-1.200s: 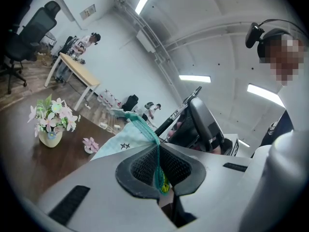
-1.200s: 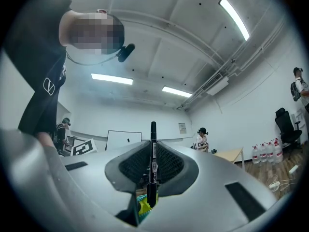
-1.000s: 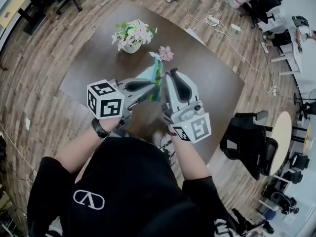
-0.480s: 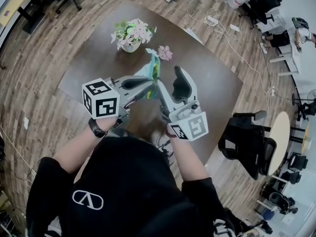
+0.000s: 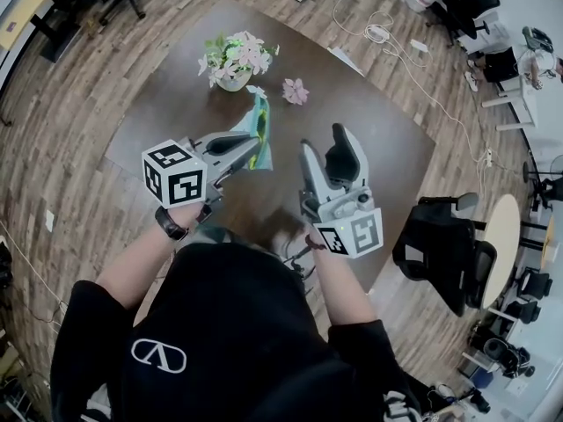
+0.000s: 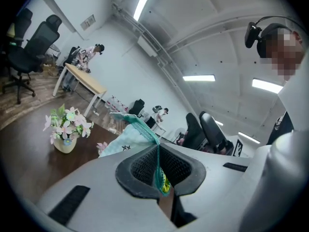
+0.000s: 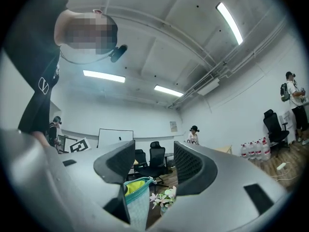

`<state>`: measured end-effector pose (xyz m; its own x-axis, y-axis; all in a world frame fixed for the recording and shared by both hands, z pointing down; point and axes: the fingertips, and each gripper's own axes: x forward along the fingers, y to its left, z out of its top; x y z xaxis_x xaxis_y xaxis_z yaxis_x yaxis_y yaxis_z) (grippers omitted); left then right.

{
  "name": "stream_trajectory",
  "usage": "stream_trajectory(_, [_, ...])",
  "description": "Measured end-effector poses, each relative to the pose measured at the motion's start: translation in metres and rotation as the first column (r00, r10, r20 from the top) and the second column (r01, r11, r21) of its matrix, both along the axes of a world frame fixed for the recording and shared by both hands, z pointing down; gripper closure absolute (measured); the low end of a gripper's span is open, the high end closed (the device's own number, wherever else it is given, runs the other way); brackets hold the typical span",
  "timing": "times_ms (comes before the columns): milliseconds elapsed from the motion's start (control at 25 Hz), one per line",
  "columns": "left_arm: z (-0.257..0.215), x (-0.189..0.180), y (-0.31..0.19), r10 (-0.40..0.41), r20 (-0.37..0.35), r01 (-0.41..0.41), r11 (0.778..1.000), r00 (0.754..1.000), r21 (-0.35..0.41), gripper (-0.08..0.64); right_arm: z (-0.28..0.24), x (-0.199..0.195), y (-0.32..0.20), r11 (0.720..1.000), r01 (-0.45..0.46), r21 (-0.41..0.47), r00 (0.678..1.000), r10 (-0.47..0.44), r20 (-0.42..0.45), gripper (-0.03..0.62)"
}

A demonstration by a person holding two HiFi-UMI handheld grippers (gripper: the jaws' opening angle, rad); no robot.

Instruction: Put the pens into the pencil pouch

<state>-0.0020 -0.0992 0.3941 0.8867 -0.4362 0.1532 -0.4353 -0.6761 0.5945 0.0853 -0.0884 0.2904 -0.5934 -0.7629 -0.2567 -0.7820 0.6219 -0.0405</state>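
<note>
Pouch (image 5: pixel 260 120) is being held by the left tongs (image 5: pixel 252 145), up off the table (image 5: pixel 378 156). Left jaws are pressing together on the pouch's mesh edge. In the left gripper view the teal mesh is running straight through the pads, with the rest of the pouch sticking up past the tips. A yellow-green thing (image 7: pixel 133 185) is showing inside the pouch's open mouth; can't tell if it's a pen.

Right tongs (image 5: pixel 325 141) are hovering just right of the left tongs, clear of the pouch and pointing away from the person. Right jaws have just been opening and are standing well apart, with nothing between the pads. In the right gripper view the pouch's mouth is peeking up low beside the left-hand jaw, beyond it and not touching.

Flower pot (image 5: pixel 234 64) is sitting on the table past the left tongs' tips. Loose flower (image 5: pixel 296 91) is lying on the table past the gap between the two tongs.
</note>
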Motion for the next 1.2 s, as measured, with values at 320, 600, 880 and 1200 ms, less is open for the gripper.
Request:
stream_trajectory(320, [0.095,-0.028,-0.016,-0.077,0.191,0.084,0.996,0.979,-0.031,0.548,0.021,0.053,0.019,0.991,-0.117,-0.069,0.993,0.117,-0.014,0.350])
stream_trajectory(600, [0.209,-0.005,-0.017,-0.065,0.314,0.102,0.989,0.947,-0.103,0.548,0.042,0.083,0.039,0.972,-0.191,-0.138,0.982,0.187,-0.039,0.353])
stream_trajectory(880, [0.254,0.053,-0.002,0.042,0.346,0.010,0.989,0.937,-0.147,0.546,0.050,0.100,0.050,0.958,-0.233,-0.166,0.972,0.227,-0.053,0.359])
stream_trajectory(1200, [0.298,0.104,0.015,0.178,0.400,-0.095,0.971,0.899,-0.218,0.543,0.064,0.110,0.059,0.946,-0.250,-0.207,0.968,0.242,-0.065,0.360])
